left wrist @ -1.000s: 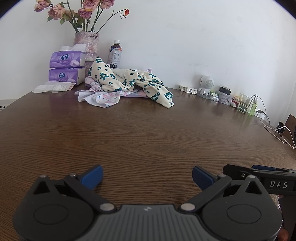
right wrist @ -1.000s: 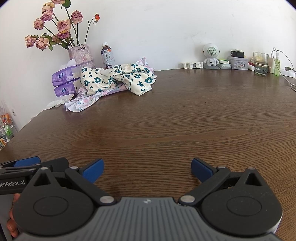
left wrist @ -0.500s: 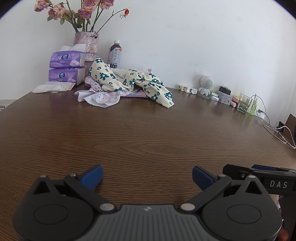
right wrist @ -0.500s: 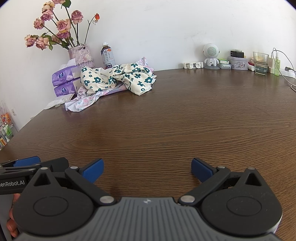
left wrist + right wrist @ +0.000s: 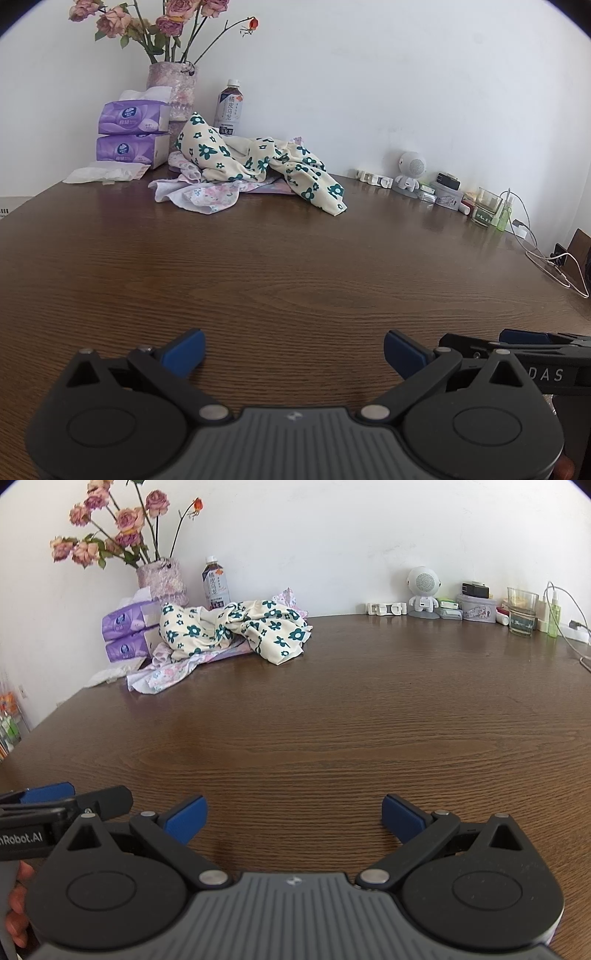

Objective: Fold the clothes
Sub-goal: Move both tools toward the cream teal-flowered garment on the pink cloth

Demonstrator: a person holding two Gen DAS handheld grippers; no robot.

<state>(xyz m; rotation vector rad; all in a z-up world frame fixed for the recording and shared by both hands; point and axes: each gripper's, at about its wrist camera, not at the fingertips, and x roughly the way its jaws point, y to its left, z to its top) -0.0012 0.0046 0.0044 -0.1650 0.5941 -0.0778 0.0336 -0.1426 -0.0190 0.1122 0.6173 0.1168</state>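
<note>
A crumpled cream garment with dark green flowers (image 5: 258, 162) (image 5: 236, 627) lies in a heap at the far side of the brown wooden table (image 5: 295, 258), on top of a pale pink floral garment (image 5: 199, 194) (image 5: 166, 674). My left gripper (image 5: 293, 350) hovers low over the near table edge, open, nothing between its blue pads. My right gripper (image 5: 291, 816) is beside it, also open and empty. Both are far from the clothes. The right gripper's side shows at the right edge of the left wrist view, and the left gripper's side at the left edge of the right wrist view.
Behind the clothes stand two purple tissue packs (image 5: 133, 133), a vase of dried roses (image 5: 173, 85) and a drink bottle (image 5: 229, 107). Along the back right wall are a small white robot figure (image 5: 423, 590), a glass (image 5: 521, 611), small items and cables (image 5: 554, 266).
</note>
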